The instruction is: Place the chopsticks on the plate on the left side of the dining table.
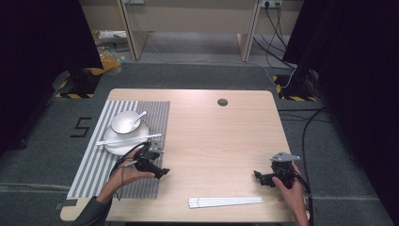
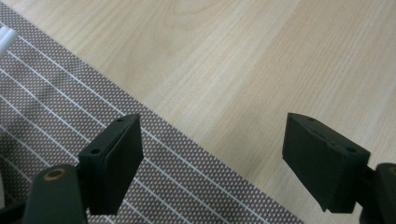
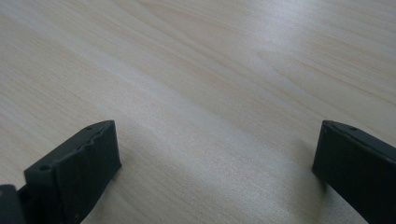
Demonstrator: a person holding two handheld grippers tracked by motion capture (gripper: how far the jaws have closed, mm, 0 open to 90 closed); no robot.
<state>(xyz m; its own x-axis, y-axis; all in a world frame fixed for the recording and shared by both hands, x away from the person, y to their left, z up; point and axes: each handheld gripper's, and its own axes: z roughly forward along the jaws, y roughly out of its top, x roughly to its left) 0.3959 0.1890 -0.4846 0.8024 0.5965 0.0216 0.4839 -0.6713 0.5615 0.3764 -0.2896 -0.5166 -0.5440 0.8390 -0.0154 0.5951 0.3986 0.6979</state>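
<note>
At six o'clock lie the chopsticks [image 1: 225, 202]; your right gripper [image 1: 260, 177] and left gripper [image 1: 162, 172] both gape empty, and a shallow pinch could roll them off the table [image 1: 216, 141].

this looks like a lab or recording studio set up for table work. a pale wooden table with rounded corners [image 1: 221, 141] stands on grey carpet floor [image 1: 197, 75], flanked by tall black curtains [image 1: 42, 37]. black cables [image 1: 277, 28] trail to a wall socket, yellow-and-black hazard tape [image 1: 75, 95] marks stand feet, and a black taped number five [image 1: 81, 127] sits on the floor.
</note>
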